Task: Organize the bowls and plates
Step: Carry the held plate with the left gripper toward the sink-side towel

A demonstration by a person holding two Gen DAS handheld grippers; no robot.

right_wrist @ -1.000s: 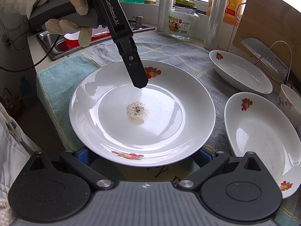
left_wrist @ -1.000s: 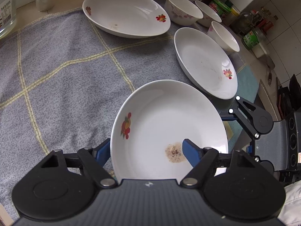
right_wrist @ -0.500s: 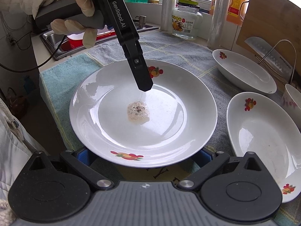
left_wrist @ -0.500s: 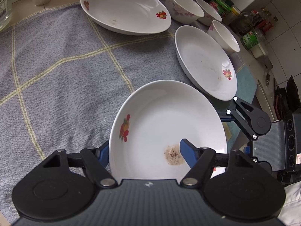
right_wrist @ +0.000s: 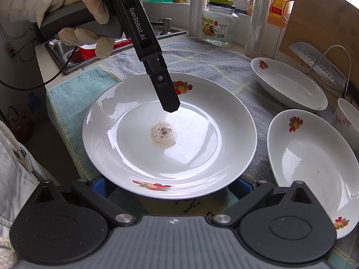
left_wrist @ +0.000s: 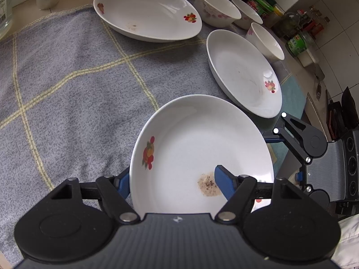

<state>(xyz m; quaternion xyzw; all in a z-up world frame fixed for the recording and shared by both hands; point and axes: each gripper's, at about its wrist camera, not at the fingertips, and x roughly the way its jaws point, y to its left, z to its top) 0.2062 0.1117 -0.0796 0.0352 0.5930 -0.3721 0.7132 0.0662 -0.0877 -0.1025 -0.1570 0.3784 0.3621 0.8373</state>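
Note:
A white plate (left_wrist: 197,148) with fruit prints and a food smear is held above the grey checked cloth (left_wrist: 67,85). My left gripper (left_wrist: 172,182) grips its rim: one blue finger (left_wrist: 224,185) inside, the other under the rim. It also shows in the right wrist view (right_wrist: 166,98) over the plate (right_wrist: 190,139). My right gripper (right_wrist: 170,186) is open, its blue fingers spread below the plate's near edge. Two more plates (left_wrist: 145,11) (left_wrist: 244,74) lie further back, with three small bowls (left_wrist: 217,6) behind.
A glass jar (right_wrist: 218,27), an oil bottle (right_wrist: 278,4), a cutting board (right_wrist: 323,29) and a wire rack (right_wrist: 327,60) stand at the counter's back. A sink (right_wrist: 74,53) lies at the left. Jars and bottles (left_wrist: 296,42) crowd the far right.
The left gripper with the plate has drifted a little; the other plates sit slightly lower in its view. The right gripper stays open under the plate's edge.

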